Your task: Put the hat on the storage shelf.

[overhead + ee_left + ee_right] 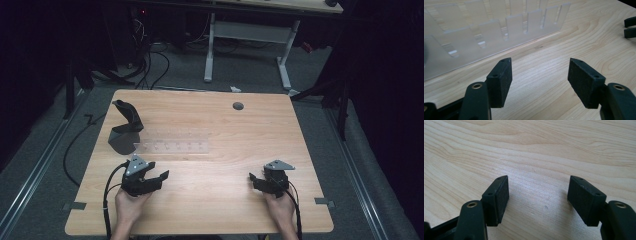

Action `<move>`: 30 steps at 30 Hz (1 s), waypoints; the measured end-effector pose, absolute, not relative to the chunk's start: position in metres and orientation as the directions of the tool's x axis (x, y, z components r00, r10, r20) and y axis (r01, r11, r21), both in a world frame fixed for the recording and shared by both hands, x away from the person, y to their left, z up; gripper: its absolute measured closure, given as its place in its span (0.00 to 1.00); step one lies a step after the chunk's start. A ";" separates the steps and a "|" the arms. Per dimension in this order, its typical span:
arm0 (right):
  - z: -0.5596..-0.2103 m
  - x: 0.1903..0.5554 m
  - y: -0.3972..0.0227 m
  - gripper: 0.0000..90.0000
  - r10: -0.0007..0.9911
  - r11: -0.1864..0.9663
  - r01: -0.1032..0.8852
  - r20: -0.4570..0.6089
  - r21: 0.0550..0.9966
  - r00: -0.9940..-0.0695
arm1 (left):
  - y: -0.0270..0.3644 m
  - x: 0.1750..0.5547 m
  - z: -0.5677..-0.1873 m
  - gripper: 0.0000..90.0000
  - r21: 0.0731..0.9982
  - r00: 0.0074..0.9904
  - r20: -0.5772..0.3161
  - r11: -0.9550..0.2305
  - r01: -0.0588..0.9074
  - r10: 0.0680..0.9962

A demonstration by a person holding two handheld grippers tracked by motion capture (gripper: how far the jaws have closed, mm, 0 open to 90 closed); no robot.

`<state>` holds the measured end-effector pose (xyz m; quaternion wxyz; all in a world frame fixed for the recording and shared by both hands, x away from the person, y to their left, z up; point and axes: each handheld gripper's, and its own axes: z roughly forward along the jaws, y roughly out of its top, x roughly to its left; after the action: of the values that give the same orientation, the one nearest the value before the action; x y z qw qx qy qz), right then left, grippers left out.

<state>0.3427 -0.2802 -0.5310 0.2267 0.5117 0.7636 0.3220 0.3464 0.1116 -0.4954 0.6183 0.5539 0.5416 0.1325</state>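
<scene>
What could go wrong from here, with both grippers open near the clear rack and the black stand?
1. The clear rack is nearly see-through against the wood and sits just ahead of the open left gripper; a forward reach could knock or slide it.
2. The black stand sits at the rack's left end, so a push on the rack may shift it too.
3. The left gripper's cable trails off the table's near edge and could snag.
</scene>
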 end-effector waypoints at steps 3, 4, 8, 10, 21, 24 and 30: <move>-0.531 0.343 -0.280 0.38 0.928 0.269 0.635 -0.017 0.724 -0.373 | 0.106 0.347 -0.498 0.41 0.833 0.388 -0.513 0.334 0.441 0.766; -0.531 0.343 -0.280 0.38 0.927 0.269 0.635 -0.017 0.724 -0.374 | 0.104 0.347 -0.498 0.41 0.831 0.390 -0.516 0.335 0.444 0.763; -0.531 0.343 -0.280 0.38 0.927 0.269 0.636 -0.017 0.724 -0.374 | 0.096 0.346 -0.500 0.41 0.831 0.402 -0.515 0.327 0.450 0.757; -0.531 0.343 -0.280 0.38 0.927 0.269 0.636 -0.017 0.724 -0.374 | 0.092 0.346 -0.501 0.41 0.833 0.408 -0.512 0.320 0.452 0.756; -0.531 0.342 -0.280 0.38 0.927 0.269 0.635 -0.017 0.724 -0.374 | 0.078 0.347 -0.512 0.42 0.847 0.418 -0.483 0.288 0.448 0.770; -0.531 0.342 -0.280 0.38 0.927 0.269 0.635 -0.017 0.724 -0.374 | 0.075 0.348 -0.517 0.42 0.852 0.413 -0.468 0.273 0.447 0.781; -0.531 0.342 -0.280 0.38 0.927 0.270 0.635 -0.018 0.724 -0.374 | 0.069 0.349 -0.523 0.42 0.859 0.415 -0.444 0.245 0.450 0.794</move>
<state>0.3421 -0.2800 -0.5310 0.2270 0.5114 0.7638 0.3219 0.3494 0.0686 -0.5231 0.5928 0.5969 0.5208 0.1450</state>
